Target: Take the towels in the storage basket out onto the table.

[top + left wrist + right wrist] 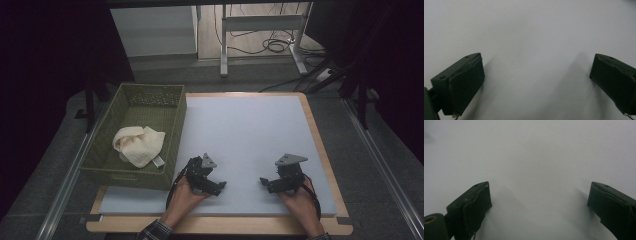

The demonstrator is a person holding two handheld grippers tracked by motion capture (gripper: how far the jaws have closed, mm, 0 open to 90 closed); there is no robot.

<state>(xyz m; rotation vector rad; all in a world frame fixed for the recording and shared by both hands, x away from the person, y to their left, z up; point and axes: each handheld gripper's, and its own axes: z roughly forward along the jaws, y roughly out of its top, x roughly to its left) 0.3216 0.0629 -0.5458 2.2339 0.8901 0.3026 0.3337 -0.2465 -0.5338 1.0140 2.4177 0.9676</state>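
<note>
grey bench | green basket left, cream cloth inside | left gripper, right gripper resting, jaws wide, holding nothing

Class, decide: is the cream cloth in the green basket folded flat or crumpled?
Crumpled. The cloth lies bunched in uneven lumps inside the basket.

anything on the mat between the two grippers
Nothing: in the high view the stretch of grey mat between the left gripper and the right gripper is bare.
</note>
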